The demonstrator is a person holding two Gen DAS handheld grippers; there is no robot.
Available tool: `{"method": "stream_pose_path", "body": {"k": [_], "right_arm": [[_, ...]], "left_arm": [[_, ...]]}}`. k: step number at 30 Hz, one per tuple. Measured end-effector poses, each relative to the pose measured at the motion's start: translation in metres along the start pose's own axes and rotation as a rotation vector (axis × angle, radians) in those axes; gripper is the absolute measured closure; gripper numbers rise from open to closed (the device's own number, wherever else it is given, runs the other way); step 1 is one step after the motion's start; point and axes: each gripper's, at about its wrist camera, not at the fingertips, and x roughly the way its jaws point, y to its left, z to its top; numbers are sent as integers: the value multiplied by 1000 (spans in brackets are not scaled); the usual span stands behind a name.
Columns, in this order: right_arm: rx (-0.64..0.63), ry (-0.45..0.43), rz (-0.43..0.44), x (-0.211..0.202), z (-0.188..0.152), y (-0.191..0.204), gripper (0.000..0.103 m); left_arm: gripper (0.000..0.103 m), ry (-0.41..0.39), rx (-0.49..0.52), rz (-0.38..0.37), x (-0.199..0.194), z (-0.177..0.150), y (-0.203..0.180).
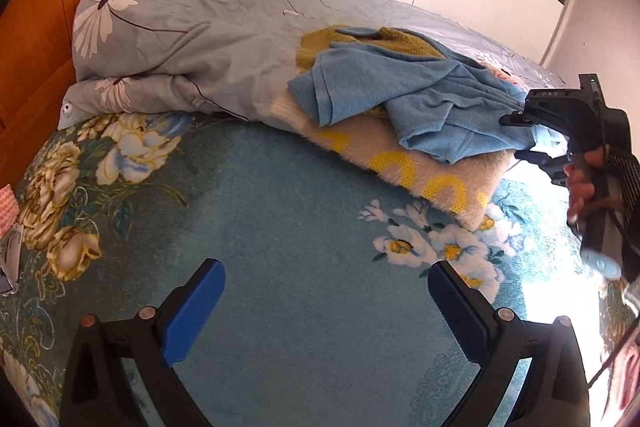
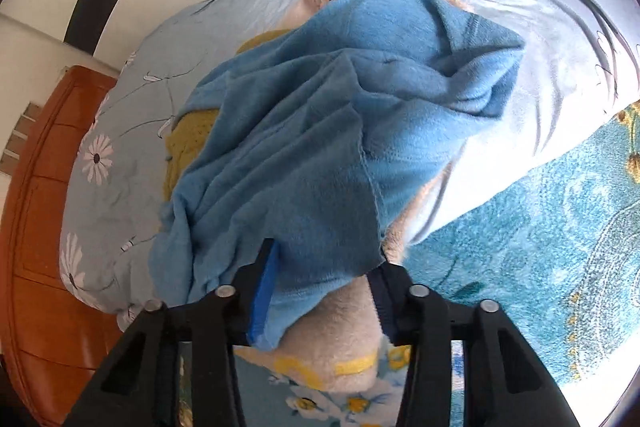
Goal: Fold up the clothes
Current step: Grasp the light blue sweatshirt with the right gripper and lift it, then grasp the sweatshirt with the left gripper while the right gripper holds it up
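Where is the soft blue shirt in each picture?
Left wrist view: the crumpled blue shirt lies right of centre, on the beige fuzzy blanket, its far end at the right gripper.
Right wrist view: it fills the centre, its edge between the gripper's blue pads.
Shared landmark: the mustard-yellow knit underneath.

Left gripper (image 1: 326,311): black plastic frame, triangular cutouts in each arm, round metal pins at the pivots, some copper-toned, ribbed blue pads (image 1: 196,311) on the inner faces. Right gripper (image 2: 324,291): same build, black arms, silver pins, blue pad on one finger, the other looks darker. From the left wrist view its black body carries "DAS" lettering, a small green light, a thin black cable
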Motion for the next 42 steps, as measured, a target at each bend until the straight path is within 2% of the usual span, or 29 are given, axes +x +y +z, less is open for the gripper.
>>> {"method": "stream_pose_path", "body": {"k": [2,3,8,17,23,28,31,34,36,38,42], "right_arm": [[31,-3,36,-8,1,1,90],[42,-4,52,-12,1,2,91],[-60,-11,93,-47,-14,13,93],[-167,4,178,-140,-97,5,93],[-212,150,143,-178,-184,-35,93],[-184,313,108,-193,-262,-84,93],[-149,367,66,-197,-295,-113,93],[-110,352,29,-196,-297,-126,93],[-156,297,-25,-202,-288,-122,93],[-220,219,-96,-213,-274,-112,93],[-281,57,-302,-237,-238,-134,94]], "left_arm": [[0,-11,5,3,-5,2,3],[0,-16,11,-1,-8,3,4],[0,-35,5,-14,-24,4,9],[0,-53,4,-42,-64,-3,14],[0,-14,24,-65,-87,-30,16],[0,72,18,-99,-92,-61,17],[0,121,22,-133,-90,-77,10],[0,162,52,-159,-86,-87,-2],[0,183,66,-176,-86,-91,-11],[0,190,87,-188,-87,-93,-19],[0,203,140,-204,-88,-92,-37]]}}
